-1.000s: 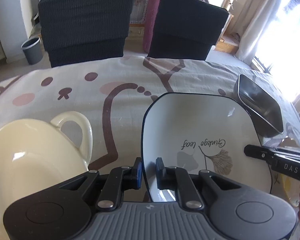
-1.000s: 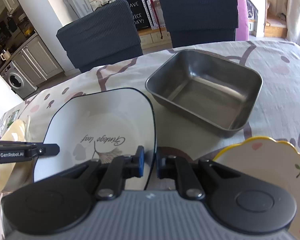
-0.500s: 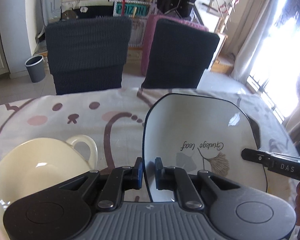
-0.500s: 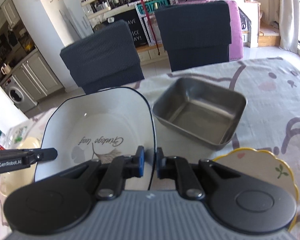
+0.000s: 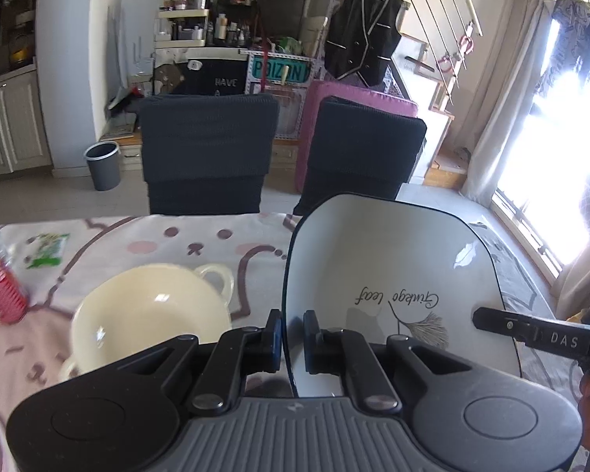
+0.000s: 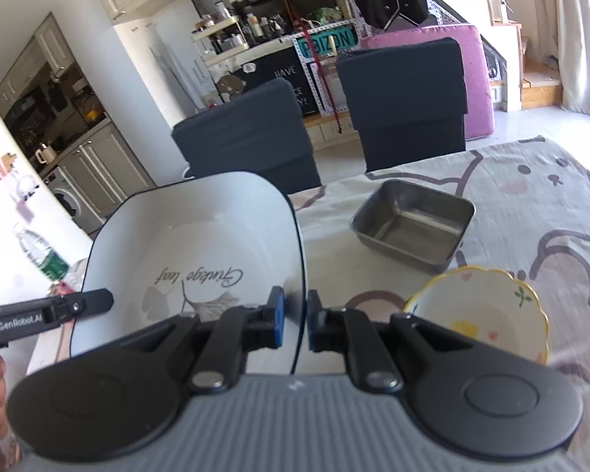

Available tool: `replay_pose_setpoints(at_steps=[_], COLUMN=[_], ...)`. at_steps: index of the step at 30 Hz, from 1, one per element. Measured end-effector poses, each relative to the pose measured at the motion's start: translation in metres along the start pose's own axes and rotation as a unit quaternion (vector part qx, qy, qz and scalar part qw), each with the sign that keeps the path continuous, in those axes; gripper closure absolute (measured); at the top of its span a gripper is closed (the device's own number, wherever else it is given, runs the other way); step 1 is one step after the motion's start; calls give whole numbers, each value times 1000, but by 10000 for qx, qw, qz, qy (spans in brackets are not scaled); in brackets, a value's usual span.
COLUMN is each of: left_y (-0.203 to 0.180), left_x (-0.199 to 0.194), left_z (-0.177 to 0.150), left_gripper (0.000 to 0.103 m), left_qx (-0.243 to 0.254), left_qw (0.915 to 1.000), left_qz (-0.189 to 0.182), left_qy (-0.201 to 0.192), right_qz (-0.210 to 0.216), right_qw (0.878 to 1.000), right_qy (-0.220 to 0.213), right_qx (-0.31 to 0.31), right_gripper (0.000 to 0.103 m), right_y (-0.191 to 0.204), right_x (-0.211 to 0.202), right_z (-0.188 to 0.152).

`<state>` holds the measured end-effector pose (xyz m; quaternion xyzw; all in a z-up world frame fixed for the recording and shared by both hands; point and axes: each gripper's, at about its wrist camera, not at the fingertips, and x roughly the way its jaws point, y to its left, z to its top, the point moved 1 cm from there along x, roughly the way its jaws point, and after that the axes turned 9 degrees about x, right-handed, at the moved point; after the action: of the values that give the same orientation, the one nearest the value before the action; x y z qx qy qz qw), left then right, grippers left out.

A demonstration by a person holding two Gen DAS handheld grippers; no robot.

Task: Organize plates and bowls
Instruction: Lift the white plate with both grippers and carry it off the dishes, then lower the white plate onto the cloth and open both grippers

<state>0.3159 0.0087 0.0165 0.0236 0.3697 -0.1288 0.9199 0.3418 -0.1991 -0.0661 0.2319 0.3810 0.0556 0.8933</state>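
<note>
Cream bowl (image 5: pixel 149 310): near left of the surface (image 5: pixel 137 236), two loop handles, empty, resting alone; not yet stacked with anything.
Left tool (image 5: pixel 292 340): clenched on the left rim of the square plate, one pad on each face of the edge.
Square plate (image 5: pixel 393 275): white with a dark edge line and a leaf print, held in the air between both tools, tilted with its far edge up; clear of the surface.
Right tool (image 6: pixel 294 324): clenched on the plate's right rim, opposite the left one.
Metal tray (image 6: pixel 413 224): far right of the surface, rectangular, empty, standing apart from the other dishes.
Scalloped bowl (image 6: pixel 480 314): near right, yellow rim, small printed motifs, empty, just near of the tray.
Done: the plate is gripped and lifted; no stack is visible.
Left, by judgement: choose a resting place for the plate, set it down, then gather the two bowls and the tray, which lie well apart.
</note>
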Motion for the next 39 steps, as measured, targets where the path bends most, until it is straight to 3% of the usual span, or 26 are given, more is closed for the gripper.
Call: replay_pose_setpoints(at_steps=[9, 16, 24, 28, 39], left_y=[-2, -5, -6, -4, 2], left_x=[-69, -97, -99, -90, -58], left_z=[-53, -109, -159, -183, -210], left_gripper=[92, 92, 92, 91, 92], left_qx=[-235, -488, -691, -822, -1129], left_qw=[9995, 9987, 9971, 9944, 9829], left_qz=[167, 118, -48, -138, -133], left_qy=[-136, -12, 311, 654, 1450], right_qz=[252, 348, 253, 91, -376], right_qw=[9996, 9993, 9983, 9965, 9831], right_qy=[20, 156, 508, 829, 1780], right_qx=[-118, -35, -95, -107, -195], right_gripper=[91, 91, 93, 93, 92], right_y=[18, 13, 5, 1, -11], right_x=[-56, -82, -91, -88, -53], right_z=[-52, -96, -132, -151, -185])
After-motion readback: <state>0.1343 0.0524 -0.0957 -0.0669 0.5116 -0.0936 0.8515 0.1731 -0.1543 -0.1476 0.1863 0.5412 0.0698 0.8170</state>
